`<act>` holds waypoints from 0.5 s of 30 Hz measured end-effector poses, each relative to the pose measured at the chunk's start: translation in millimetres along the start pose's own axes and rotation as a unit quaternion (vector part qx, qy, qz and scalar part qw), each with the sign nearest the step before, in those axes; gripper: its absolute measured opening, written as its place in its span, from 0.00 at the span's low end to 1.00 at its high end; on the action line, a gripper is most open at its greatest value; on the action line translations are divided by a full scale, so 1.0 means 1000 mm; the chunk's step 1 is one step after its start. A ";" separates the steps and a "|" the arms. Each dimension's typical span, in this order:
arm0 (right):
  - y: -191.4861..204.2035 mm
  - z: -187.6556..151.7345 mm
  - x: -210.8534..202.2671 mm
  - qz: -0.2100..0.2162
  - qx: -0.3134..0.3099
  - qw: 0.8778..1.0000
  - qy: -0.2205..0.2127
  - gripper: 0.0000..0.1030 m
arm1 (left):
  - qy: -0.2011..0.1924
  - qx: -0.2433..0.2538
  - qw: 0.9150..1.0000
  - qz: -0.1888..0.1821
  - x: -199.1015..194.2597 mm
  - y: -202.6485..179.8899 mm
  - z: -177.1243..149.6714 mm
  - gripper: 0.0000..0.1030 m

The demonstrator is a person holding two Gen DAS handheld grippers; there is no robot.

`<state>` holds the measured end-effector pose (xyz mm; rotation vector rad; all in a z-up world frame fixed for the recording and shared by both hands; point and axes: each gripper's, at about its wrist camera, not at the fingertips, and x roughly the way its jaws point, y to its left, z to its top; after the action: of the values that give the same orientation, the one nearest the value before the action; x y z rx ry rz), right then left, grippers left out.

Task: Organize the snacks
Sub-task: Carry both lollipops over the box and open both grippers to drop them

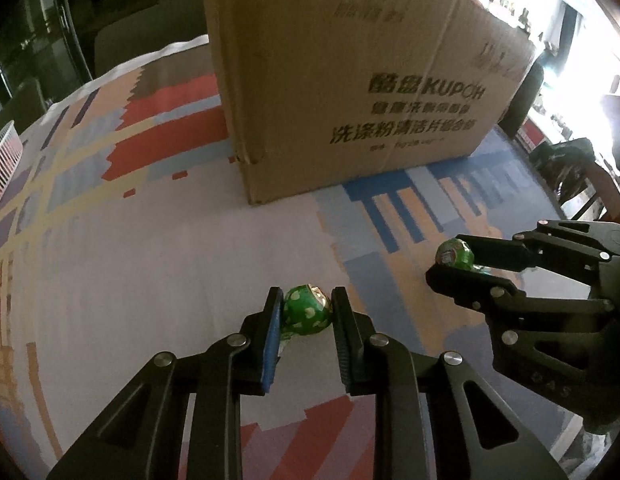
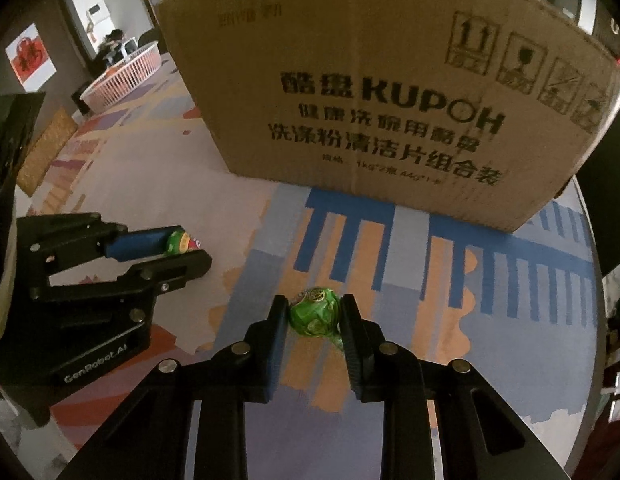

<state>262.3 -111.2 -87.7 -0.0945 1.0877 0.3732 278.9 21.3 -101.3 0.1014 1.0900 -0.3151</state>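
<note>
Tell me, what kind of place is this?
Probably a home or a lived-in room: a table with a colourful patterned cloth, a used cardboard box on it, and a white slatted basket further back.

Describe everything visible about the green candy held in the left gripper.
The green candy is a small ball in shiny green foil with pale spots and a round gold-rimmed label on its upper right side. A bit of twisted wrapper hangs below it. It sits between the tips of the left gripper, whose jaws press on it from both sides, over the patterned tablecloth, in front of the cardboard box.
</note>
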 end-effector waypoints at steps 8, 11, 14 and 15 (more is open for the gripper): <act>-0.001 0.000 -0.029 0.005 0.008 0.999 -0.036 0.27 | -0.040 -0.016 0.999 -0.009 -0.034 -0.007 0.001 0.24; -0.003 0.000 -0.042 0.006 0.014 0.998 -0.053 0.27 | -0.061 -0.019 0.998 -0.009 -0.050 -0.011 0.003 0.24; -0.007 0.001 -0.055 0.009 0.021 0.997 -0.068 0.27 | -0.081 -0.016 0.997 -0.006 -0.065 -0.016 0.007 0.24; -0.008 0.002 -0.059 0.008 0.023 0.997 -0.073 0.27 | -0.088 -0.015 0.996 -0.004 -0.070 -0.018 0.009 0.24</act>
<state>242.0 -132.9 -35.5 -0.0172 0.9519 0.3647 251.5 16.2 -34.6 0.0411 0.9206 -0.3089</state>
